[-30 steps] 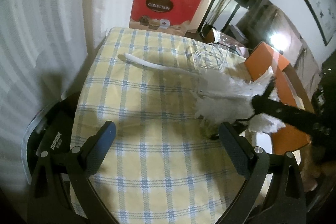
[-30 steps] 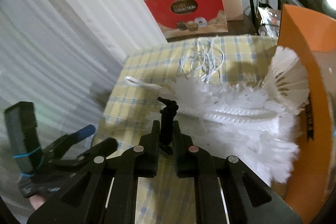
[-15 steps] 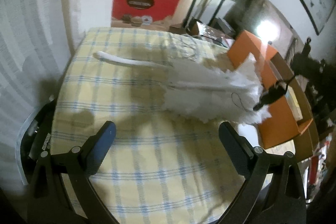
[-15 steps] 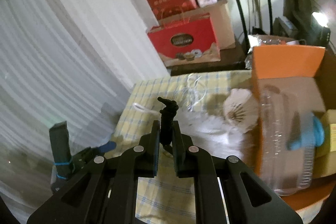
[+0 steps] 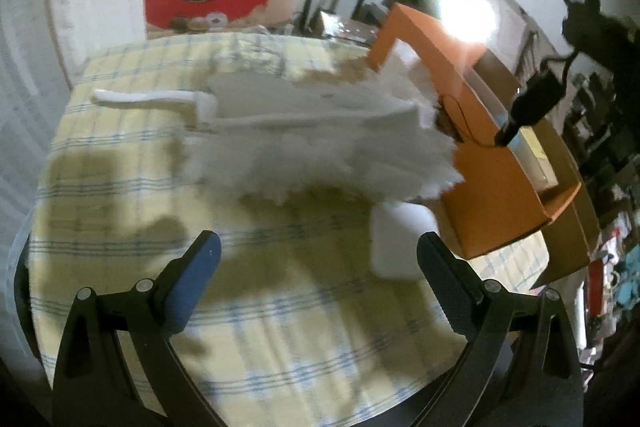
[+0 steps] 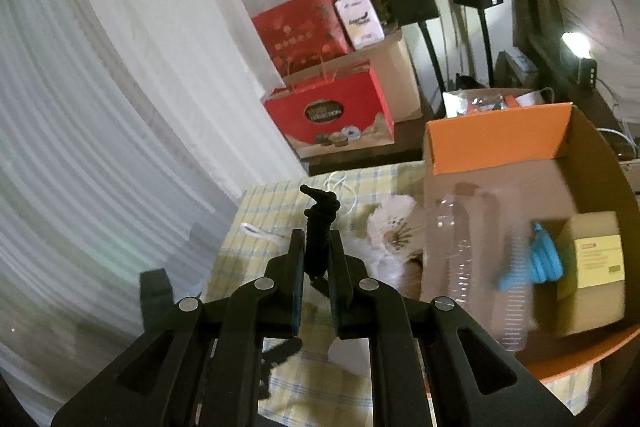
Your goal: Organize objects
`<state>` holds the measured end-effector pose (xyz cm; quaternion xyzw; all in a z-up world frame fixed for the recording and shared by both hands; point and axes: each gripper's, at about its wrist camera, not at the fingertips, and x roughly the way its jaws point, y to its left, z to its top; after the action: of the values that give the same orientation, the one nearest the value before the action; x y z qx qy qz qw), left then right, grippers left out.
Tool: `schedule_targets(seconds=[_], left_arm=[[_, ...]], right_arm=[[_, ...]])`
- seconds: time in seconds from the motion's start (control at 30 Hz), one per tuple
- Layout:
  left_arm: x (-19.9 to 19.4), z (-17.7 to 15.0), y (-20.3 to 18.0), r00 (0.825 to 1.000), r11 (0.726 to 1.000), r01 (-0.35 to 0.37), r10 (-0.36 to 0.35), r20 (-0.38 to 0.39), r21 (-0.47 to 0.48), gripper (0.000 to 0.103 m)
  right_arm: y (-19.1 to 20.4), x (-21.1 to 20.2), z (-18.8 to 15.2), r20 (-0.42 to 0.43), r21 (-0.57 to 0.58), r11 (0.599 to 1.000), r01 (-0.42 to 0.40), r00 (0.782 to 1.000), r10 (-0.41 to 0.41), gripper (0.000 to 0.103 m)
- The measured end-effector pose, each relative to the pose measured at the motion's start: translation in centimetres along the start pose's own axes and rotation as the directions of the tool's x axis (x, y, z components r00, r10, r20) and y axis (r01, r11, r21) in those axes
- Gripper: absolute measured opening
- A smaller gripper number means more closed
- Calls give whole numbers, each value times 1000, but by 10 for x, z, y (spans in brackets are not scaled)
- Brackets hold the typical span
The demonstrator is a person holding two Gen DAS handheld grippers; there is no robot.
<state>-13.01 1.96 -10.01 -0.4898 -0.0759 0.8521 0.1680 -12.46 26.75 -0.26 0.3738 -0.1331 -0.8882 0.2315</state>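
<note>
Right gripper (image 6: pixel 317 259) clamps a black cable bundle (image 6: pixel 320 227); an orange box (image 6: pixel 520 211) sits beyond its fingers. Left gripper (image 5: pixel 318 259) spreads wide before a white duster (image 5: pixel 320 135).

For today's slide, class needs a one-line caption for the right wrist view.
Right gripper shut on a small black object, raised beside the orange box holding a plastic bottle.

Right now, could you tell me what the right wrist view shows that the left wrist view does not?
Only the right wrist view shows inside the orange box: a clear plastic bottle, a blue item and a small carton, plus the right gripper shut on a black object. Only the left view shows the open left gripper and a white block. Both show the white duster and checked tablecloth.
</note>
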Motion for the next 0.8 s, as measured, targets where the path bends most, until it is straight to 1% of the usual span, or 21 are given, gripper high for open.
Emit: schedule_targets(seconds=[0.13,0.3,0.47,0.67,0.8], left_arm=[[6,-1,-14,1000,1000,9,-9,-14,26,98],[6,7,-27,1000,999,18,-18,-7,41,98],[5,16,-41,1000,998,3,-3,7,70,98],[-3,45,-47,999,998,-17,14,44,66,98],[-7,73,-48,996,999,-26,23,81,44,98]], right_arm=[[-7,-12,1,13,3,1000,6,1000,-6,9],[-17,-25,0,32,14,1000,5,999,-6,9],[-27,-39,0,51,25,1000,2,999,-3,9],[-38,-57,0,77,31,1000,0,997,-2,9],[-47,-69,1,93,36,999,5,996,-9,9]])
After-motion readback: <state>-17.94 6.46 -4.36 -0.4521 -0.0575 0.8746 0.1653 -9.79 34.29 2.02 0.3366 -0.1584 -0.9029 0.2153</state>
